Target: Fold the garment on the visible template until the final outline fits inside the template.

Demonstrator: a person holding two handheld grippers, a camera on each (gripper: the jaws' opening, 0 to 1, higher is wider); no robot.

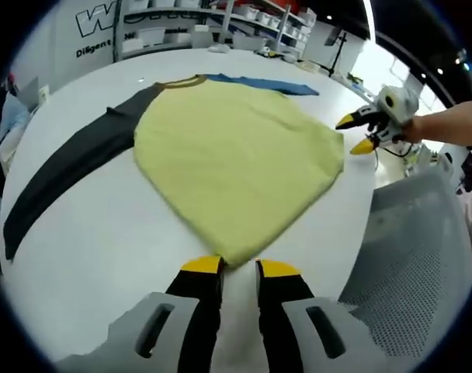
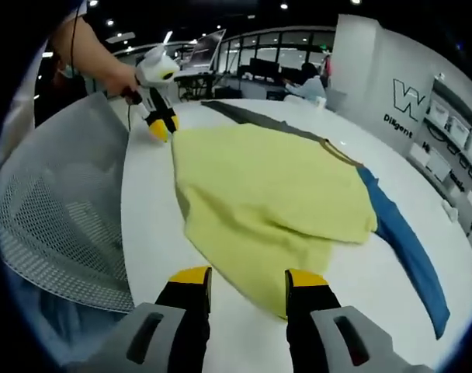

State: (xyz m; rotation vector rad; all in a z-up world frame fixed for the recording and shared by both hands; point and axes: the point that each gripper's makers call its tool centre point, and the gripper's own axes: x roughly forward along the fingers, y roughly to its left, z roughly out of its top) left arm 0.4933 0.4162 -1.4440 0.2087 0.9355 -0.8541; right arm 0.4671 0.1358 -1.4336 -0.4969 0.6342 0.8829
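Yellow garment (image 1: 236, 159) lies flat on the white table (image 1: 96, 241), dark sleeve (image 1: 65, 167) and blue sleeve (image 2: 407, 241) outstretched; my left gripper (image 1: 240, 268) and right gripper (image 2: 248, 278) both spread at hem corners, pinching nothing.

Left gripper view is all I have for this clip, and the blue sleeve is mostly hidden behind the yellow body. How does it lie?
Observer: In the right gripper view the blue sleeve lies stretched out flat on the white table, running away from the yellow body.
Operator: What sits between the right gripper's jaws?
Observer: The right gripper is open, and the body's near edge runs between its tips.
Operator: Is the body flat on that side?
Observer: Not quite. Beside the blue sleeve it looks doubled over in a fold, one layer lapping the one beneath.
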